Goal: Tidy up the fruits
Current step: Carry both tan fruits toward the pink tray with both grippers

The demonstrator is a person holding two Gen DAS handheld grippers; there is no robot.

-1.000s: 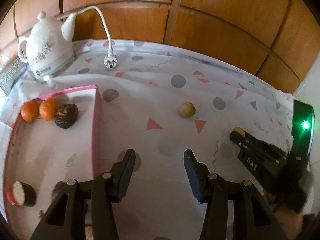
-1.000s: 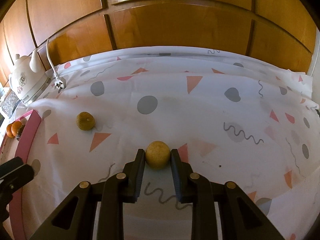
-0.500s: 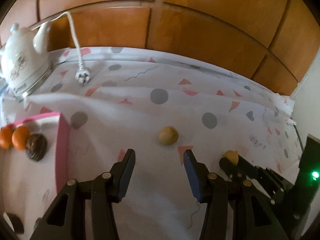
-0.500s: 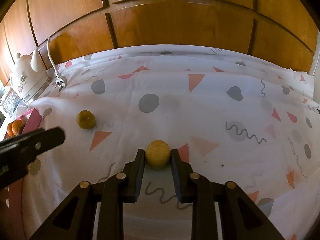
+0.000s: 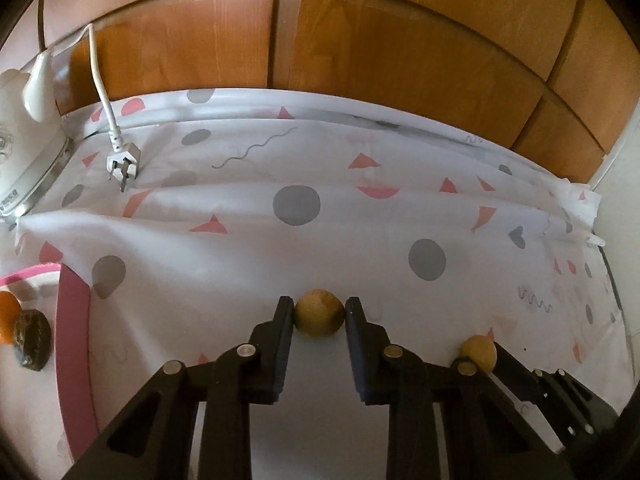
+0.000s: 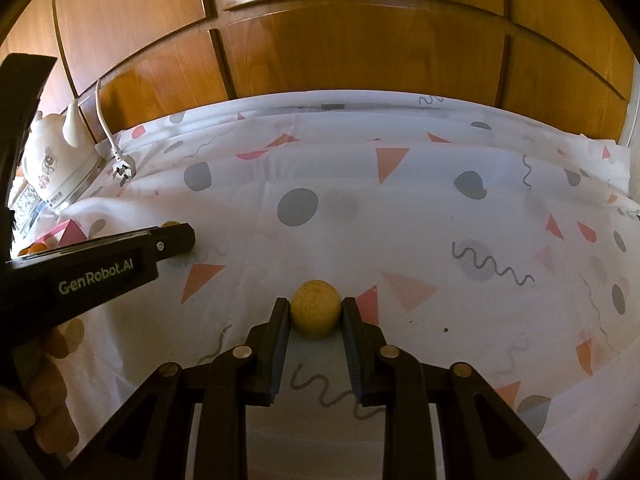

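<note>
**Cloth, wood, plastic and peel**

Printed tablecloth [image 5: 248,248] is matt cloth, creased; panelled wall [image 5: 400,60] at twelve o'clock is glossy varnished wood; kettle [image 6: 56,168] at ten o'clock looks glazed, shiny; gripper fingers [image 6: 276,340] are matt black plastic with metal pins; tan fruit [image 6: 315,307] has dull, rough skin

The white kettle [image 5: 24,136] runs off the left edge, as does the orange [image 5: 7,316] in the pink tray [image 5: 74,344]. From the right wrist, the left gripper [image 6: 176,240] hides most of its fruit [image 6: 171,224].
</note>
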